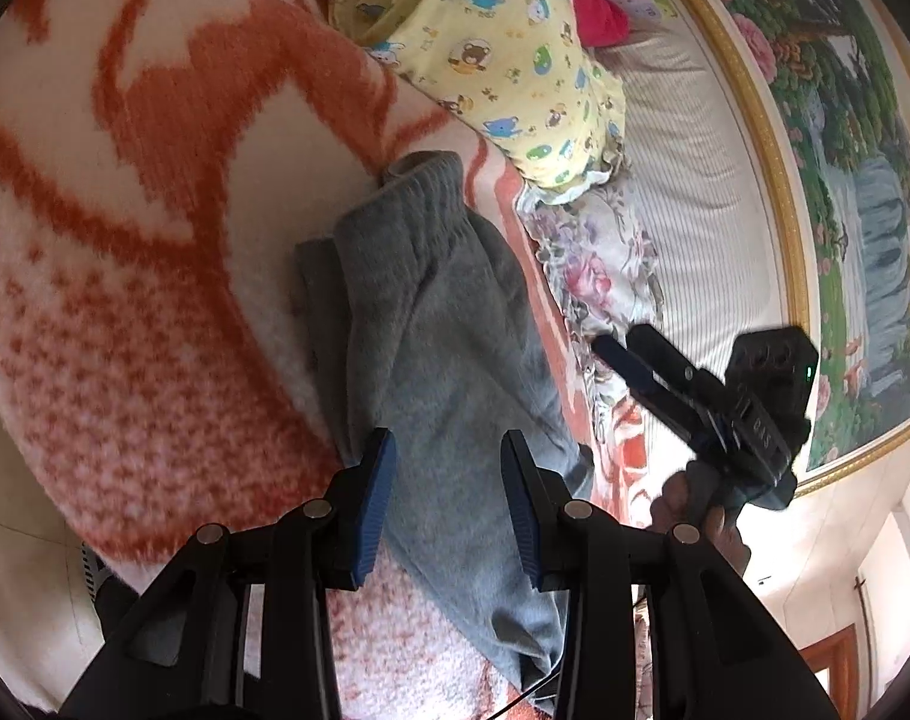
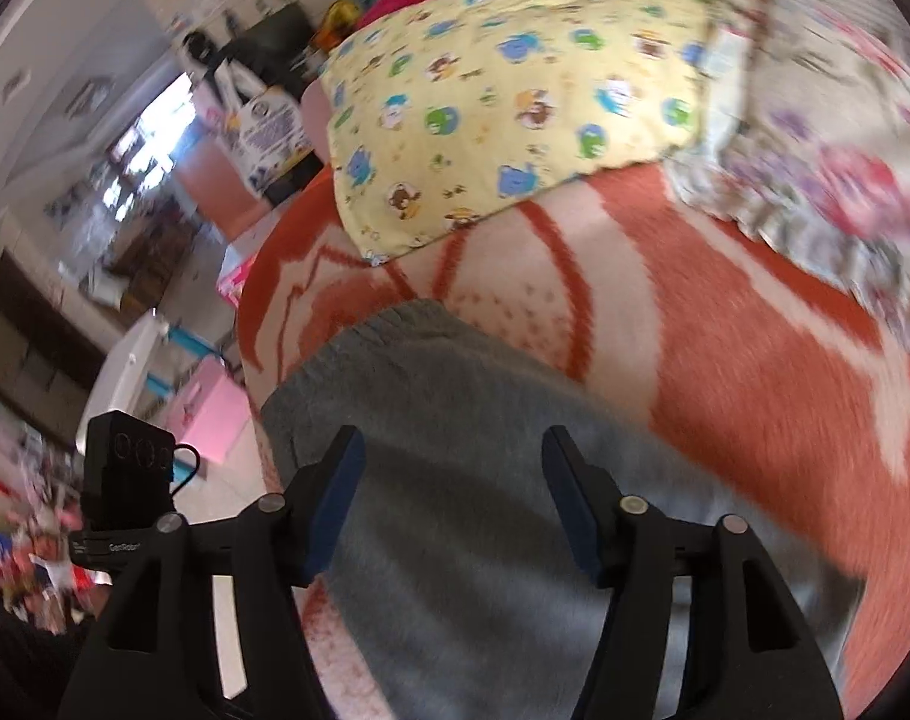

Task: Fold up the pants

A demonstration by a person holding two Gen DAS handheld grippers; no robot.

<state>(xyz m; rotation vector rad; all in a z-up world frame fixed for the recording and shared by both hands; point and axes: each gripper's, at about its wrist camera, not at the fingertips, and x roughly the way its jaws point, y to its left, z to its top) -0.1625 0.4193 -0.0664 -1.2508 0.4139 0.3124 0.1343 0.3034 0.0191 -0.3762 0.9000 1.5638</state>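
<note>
Grey pants [image 1: 431, 330] lie folded lengthwise on an orange and white blanket [image 1: 125, 240], waistband at the far end. My left gripper [image 1: 449, 468] is open just above the near part of the pants, holding nothing. My right gripper [image 1: 611, 348] shows in the left wrist view to the right of the pants, above the bed's edge. In the right wrist view the pants [image 2: 455, 450] lie under my right gripper [image 2: 452, 468], which is open and empty above them. The left gripper's camera body [image 2: 128, 468] shows at the lower left.
A yellow cartoon-print pillow [image 1: 503, 42] and a floral pillow [image 1: 593, 264] lie beyond the pants, with a red cloth [image 1: 593, 6] behind. A framed landscape picture [image 1: 845, 180] hangs on the wall. The bed's left edge drops to a cluttered floor with a pink box [image 2: 215, 414].
</note>
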